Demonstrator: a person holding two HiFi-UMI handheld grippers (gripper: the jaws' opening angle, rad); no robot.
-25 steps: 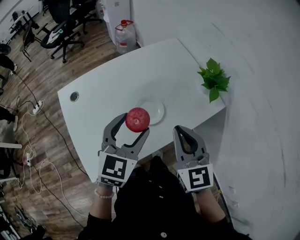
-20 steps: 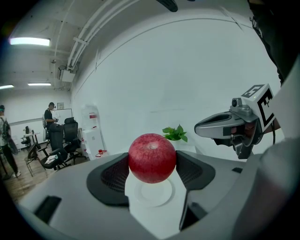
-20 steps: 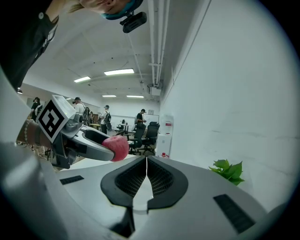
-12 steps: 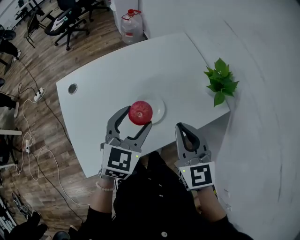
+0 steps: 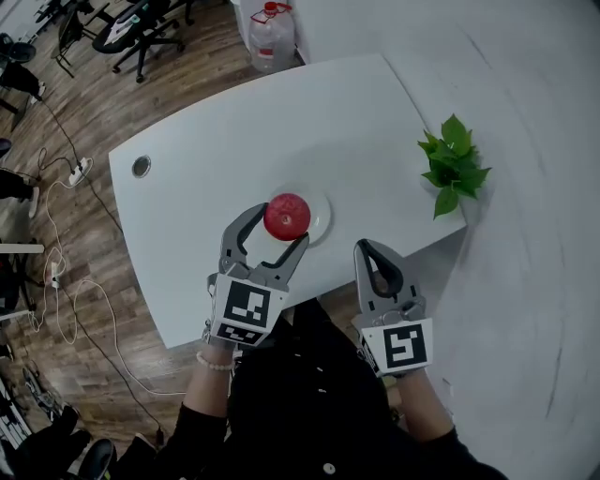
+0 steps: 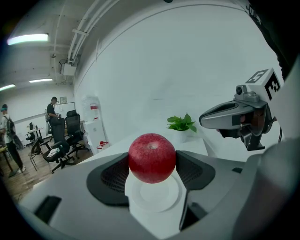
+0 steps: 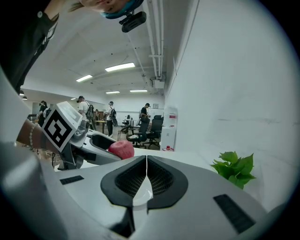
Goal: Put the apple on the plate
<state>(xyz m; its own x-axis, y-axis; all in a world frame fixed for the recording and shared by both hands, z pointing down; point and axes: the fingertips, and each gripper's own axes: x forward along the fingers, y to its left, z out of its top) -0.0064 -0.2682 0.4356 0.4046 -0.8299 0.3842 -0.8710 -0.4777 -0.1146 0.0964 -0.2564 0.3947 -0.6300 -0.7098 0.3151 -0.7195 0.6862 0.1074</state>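
A red apple [image 5: 287, 216] is clamped between the jaws of my left gripper [image 5: 277, 225], held in the air over the near left part of a small white plate [image 5: 317, 217] on the white table [image 5: 216, 159]. In the left gripper view the apple [image 6: 152, 157] fills the gap between the dark pads, with the plate [image 6: 153, 194] right below it. My right gripper [image 5: 373, 251] hovers at the table's near edge, right of the plate, jaws closed with nothing in them. The right gripper view shows its pads meeting [image 7: 146, 177] and the apple [image 7: 122, 149] off to the left.
A potted green plant [image 5: 454, 169] stands at the table's right corner by the white wall. A round cable grommet [image 5: 141, 167] sits in the far left of the tabletop. Office chairs [image 5: 141, 28], a water bottle [image 5: 272, 37] and floor cables [image 5: 66, 234] lie beyond.
My left gripper has carried the apple forward and slightly right, from short of the plate to over its near left edge. The right gripper has stayed shut, hardly moving.
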